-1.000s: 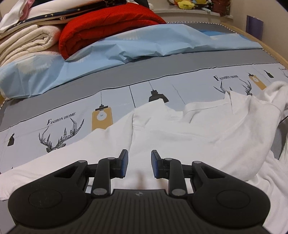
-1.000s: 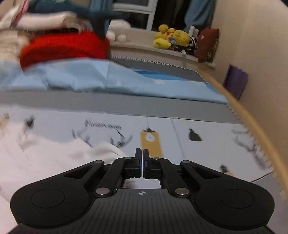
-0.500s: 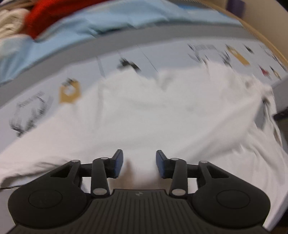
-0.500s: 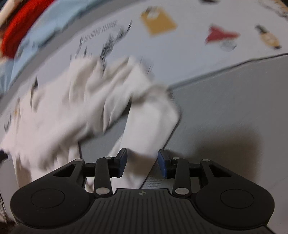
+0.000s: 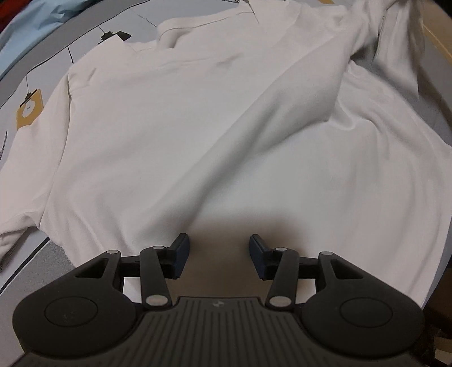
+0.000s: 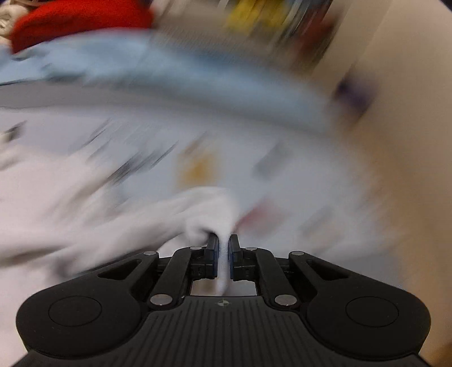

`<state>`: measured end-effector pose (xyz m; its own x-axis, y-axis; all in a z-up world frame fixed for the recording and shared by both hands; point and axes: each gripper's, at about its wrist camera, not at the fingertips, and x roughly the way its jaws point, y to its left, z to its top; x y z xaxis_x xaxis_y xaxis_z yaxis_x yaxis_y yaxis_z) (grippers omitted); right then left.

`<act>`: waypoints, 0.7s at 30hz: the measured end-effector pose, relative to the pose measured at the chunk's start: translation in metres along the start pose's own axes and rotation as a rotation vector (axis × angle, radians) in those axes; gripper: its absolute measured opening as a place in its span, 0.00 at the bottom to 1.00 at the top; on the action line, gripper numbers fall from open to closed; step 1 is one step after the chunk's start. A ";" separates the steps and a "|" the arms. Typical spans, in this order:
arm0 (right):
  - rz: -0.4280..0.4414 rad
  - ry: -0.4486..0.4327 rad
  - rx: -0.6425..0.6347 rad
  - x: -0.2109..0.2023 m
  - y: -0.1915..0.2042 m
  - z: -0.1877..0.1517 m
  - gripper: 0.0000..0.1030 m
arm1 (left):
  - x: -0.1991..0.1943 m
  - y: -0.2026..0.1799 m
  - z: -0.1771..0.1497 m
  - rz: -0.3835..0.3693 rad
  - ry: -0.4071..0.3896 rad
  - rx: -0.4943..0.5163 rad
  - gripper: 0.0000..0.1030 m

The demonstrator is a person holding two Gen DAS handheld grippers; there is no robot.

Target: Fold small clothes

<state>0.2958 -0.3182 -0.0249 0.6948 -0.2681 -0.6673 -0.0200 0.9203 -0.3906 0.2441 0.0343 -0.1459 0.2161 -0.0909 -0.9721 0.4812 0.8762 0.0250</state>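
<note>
Left gripper (image 5: 217, 255): matte black body, ribbed central plate with small crosshair mark, two round side discs, linkage arms with silver pivot pins, dark blue pads on the fingertips (image 5: 180, 248). Right gripper (image 6: 224, 255): identical black build, ribbed plate, silver pins, blue pads.

My right gripper (image 6: 225, 245) was closing its jaws on a fold of the white garment (image 6: 203, 214), above the blurred printed bedsheet (image 6: 282, 158) and red blanket (image 6: 79, 22).
</note>
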 end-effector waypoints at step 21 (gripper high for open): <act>0.267 0.234 0.947 0.075 -0.146 -0.095 0.19 | 0.000 -0.008 0.008 0.025 0.009 0.028 0.60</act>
<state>0.2821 -0.4994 -0.0785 0.5909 0.0241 -0.8064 0.4951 0.7783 0.3862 0.2475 0.0237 -0.1447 0.2209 -0.0645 -0.9732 0.4992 0.8647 0.0560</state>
